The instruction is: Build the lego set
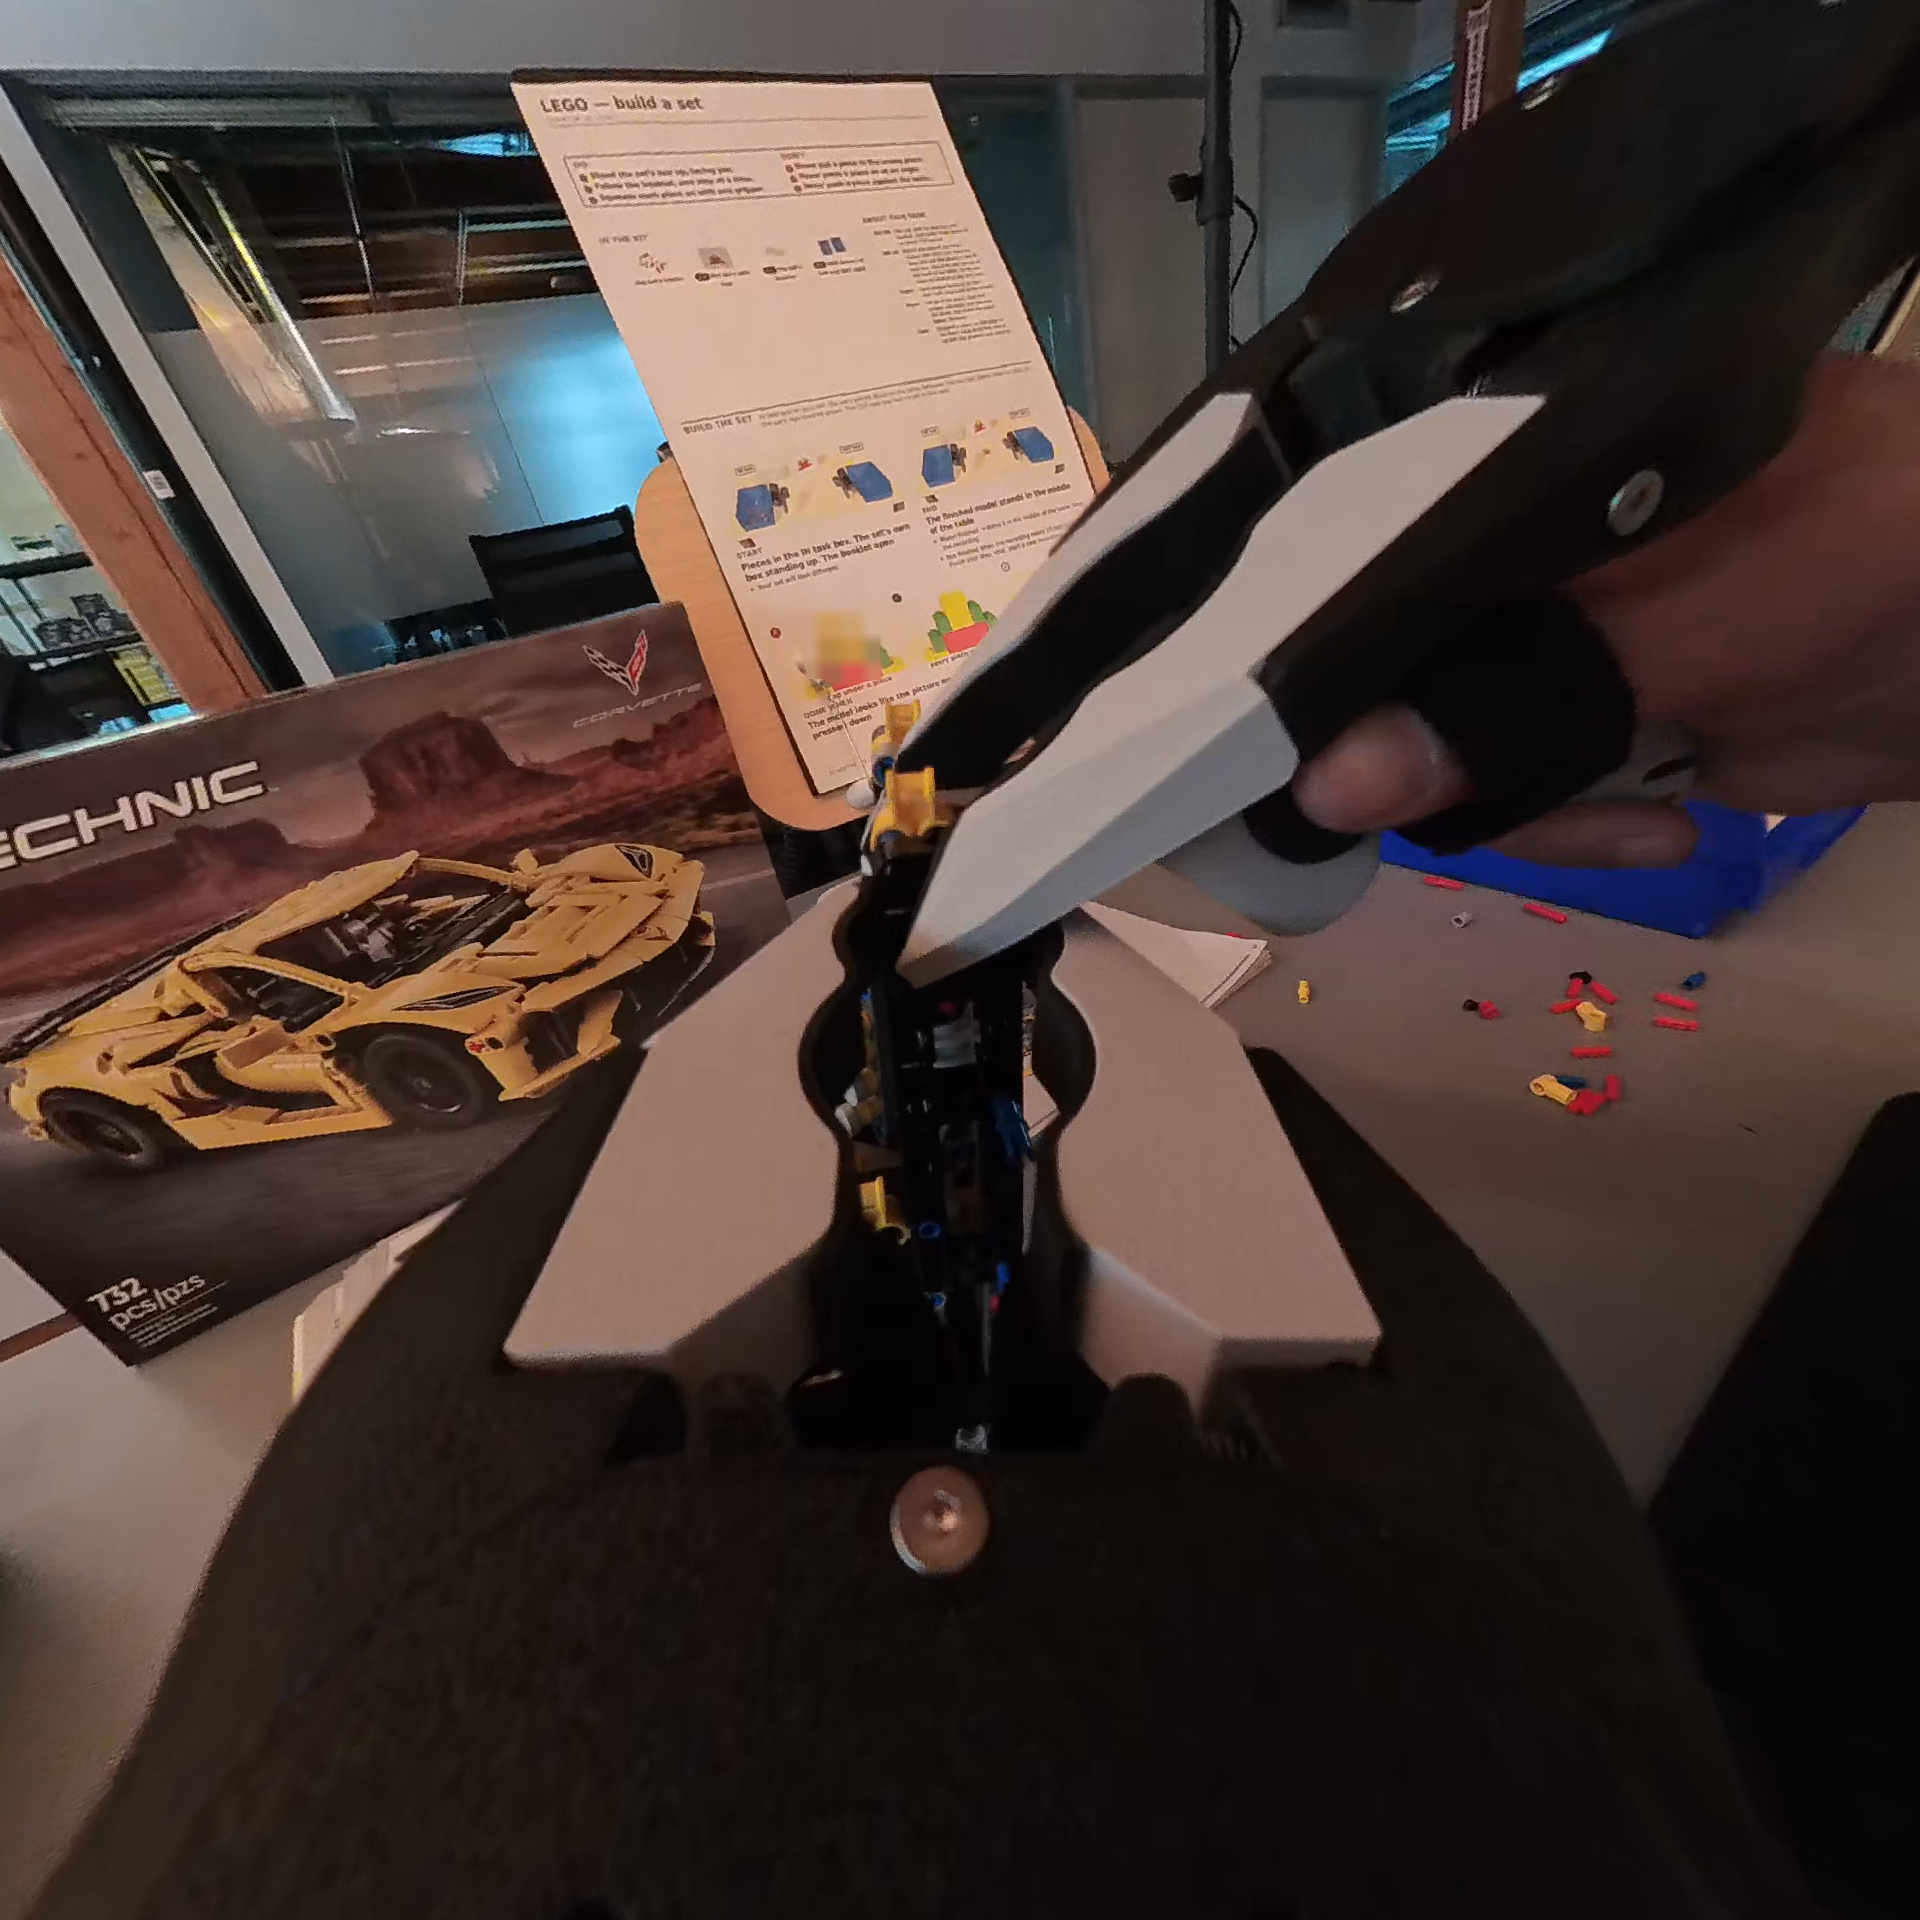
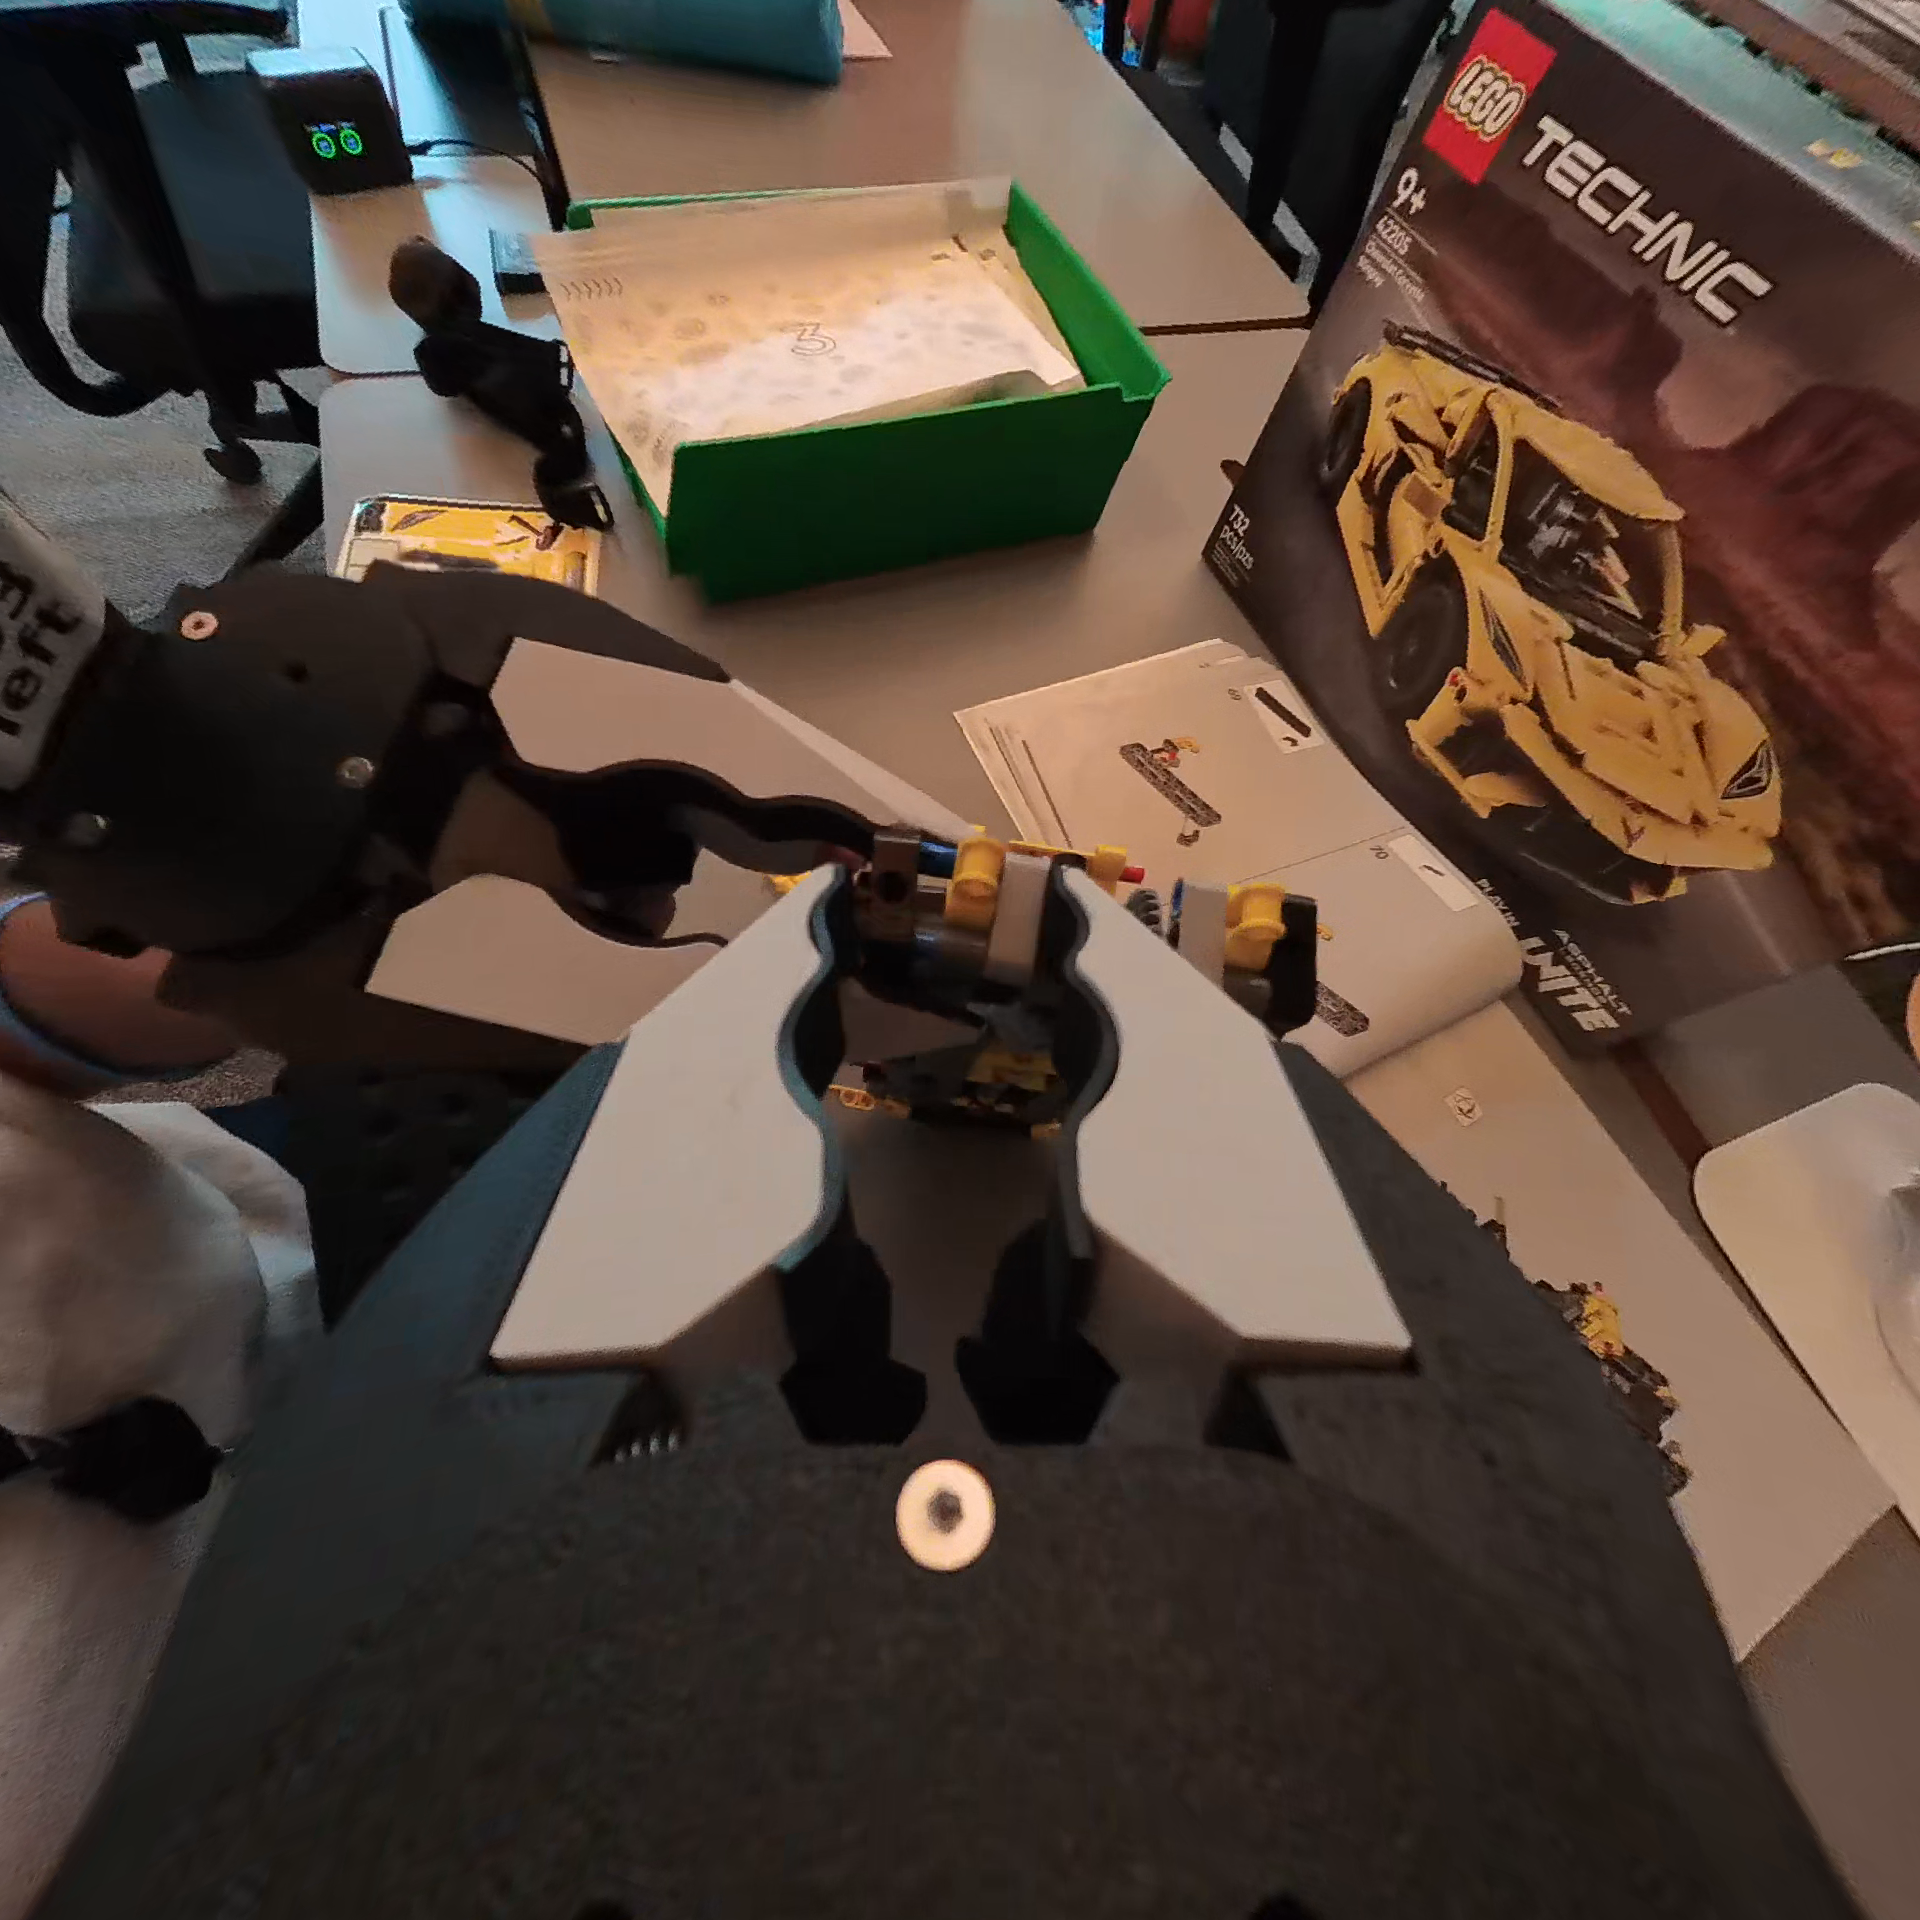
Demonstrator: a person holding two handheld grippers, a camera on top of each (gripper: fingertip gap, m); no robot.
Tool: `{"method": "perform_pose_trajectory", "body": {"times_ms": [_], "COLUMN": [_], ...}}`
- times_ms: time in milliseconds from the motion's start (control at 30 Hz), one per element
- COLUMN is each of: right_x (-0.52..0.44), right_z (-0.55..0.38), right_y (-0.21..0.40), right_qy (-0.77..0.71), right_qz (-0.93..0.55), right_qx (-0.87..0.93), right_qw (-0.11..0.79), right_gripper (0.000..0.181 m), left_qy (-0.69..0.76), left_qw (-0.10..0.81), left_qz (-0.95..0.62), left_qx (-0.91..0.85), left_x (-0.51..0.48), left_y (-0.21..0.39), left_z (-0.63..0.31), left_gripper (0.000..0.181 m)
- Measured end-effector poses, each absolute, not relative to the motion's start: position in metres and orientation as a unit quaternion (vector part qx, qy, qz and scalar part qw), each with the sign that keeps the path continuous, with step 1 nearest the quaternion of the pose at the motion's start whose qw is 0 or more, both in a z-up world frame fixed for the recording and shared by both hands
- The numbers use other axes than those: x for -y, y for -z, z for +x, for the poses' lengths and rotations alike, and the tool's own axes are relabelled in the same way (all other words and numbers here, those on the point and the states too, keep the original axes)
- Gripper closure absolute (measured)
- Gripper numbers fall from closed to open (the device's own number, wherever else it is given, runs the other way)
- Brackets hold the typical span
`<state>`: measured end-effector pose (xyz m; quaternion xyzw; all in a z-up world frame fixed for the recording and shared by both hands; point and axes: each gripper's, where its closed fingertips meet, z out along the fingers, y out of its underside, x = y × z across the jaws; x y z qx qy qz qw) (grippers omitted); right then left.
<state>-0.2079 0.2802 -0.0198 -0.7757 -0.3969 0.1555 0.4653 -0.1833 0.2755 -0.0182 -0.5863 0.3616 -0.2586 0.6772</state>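
- We are in the middle of the build: our left gripper (image 1: 940, 914) is clamped on the half-built model (image 1: 935, 1122), a black frame with yellow and blue parts, held on edge between its jaws at the centre of the left wrist view.
- Our right gripper (image 2: 951, 904) comes in from the upper right of that view. In its own view the jaws stand close about a grey and yellow piece (image 2: 992, 899) at the model's end. We judge it gripped, though the contact itself is hard to see.
- The step looks like seating or adjusting a part at that end. The next move calls for a steady left hold and a straight push along the pin, not a twist.
- The open instruction booklet (image 2: 1226, 790) lies on the grey table (image 2: 831, 644), right of centre in the right wrist view.
- The set's box (image 2: 1621, 540) stands at the upper right, a green bin (image 2: 894, 499) with a paper bag at the upper middle.
- Loose red, yellow and blue pins (image 1: 1579, 1029) are scattered on the table at the right of the left wrist view, near a blue bin (image 1: 1662, 873).
- An instruction sheet (image 1: 810, 395) stands behind; glass office walls fill the upper left.
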Motion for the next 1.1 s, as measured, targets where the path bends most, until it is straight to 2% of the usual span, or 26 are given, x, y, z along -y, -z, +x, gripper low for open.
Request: {"method": "perform_pose_trajectory", "body": {"times_ms": [500,967,1100], "right_x": [-0.278,-0.274,-0.27], "right_z": [-0.203,-0.202,-0.199], "right_y": [0.022,0.02,0.011], "right_qy": [-0.115,-0.186,-0.247], "right_qz": [-0.746,-0.742,-0.72], "right_qx": [0.451,0.445,0.434], "right_qw": [0.477,0.465,0.482], "right_gripper": [0.148,0.144,0.14], "left_qy": [0.233,0.283,0.304], "left_qw": [0.661,0.641,0.643], "left_qz": [-0.581,-0.56,-0.548], "left_qx": [-0.414,-0.442,-0.44], "left_x": [-0.272,-0.267,-0.267], "left_y": [0.024,0.02,0.019], "left_z": [-0.179,-0.174,-0.174], "left_gripper": [0.155,0.154,0.154]}}
